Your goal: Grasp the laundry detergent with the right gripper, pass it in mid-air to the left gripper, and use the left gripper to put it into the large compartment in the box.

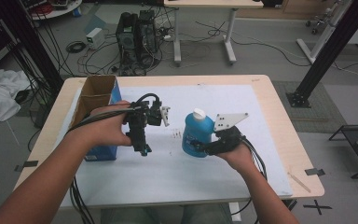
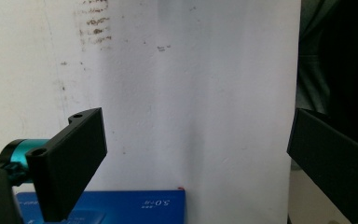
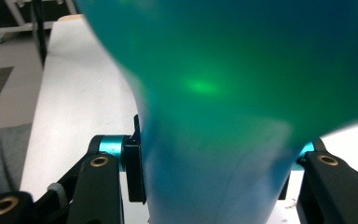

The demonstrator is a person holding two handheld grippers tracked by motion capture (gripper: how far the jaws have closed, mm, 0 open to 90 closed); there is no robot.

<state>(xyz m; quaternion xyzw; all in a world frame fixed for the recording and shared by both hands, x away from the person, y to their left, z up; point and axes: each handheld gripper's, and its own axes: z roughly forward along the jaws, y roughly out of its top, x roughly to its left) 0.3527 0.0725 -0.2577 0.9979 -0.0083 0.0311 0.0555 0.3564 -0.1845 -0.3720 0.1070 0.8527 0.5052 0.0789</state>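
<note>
A blue bottle (image 1: 196, 131) with a white cap (image 1: 199, 113) is held upright just above the white mat (image 1: 168, 172), right of centre. My right gripper (image 1: 201, 145) is shut on its lower body from the near side. In the right gripper view the blurred blue-green bottle (image 3: 223, 70) sits between the two jaws of my right gripper (image 3: 214, 154). My left gripper (image 1: 144, 150) hangs to the bottle's left, pointing down at the mat. Its jaws stand wide apart, and my left gripper (image 2: 196, 135) has nothing between them but the white mat (image 2: 191, 70).
An open blue box (image 1: 115, 95) with a cardboard inside stands at the table's left, close behind my left hand; the blue box's top (image 2: 121, 205) lies under the left jaw. Small dark specks (image 1: 177, 134) dot the mat between the grippers. Black frame posts (image 1: 326, 51) flank the table.
</note>
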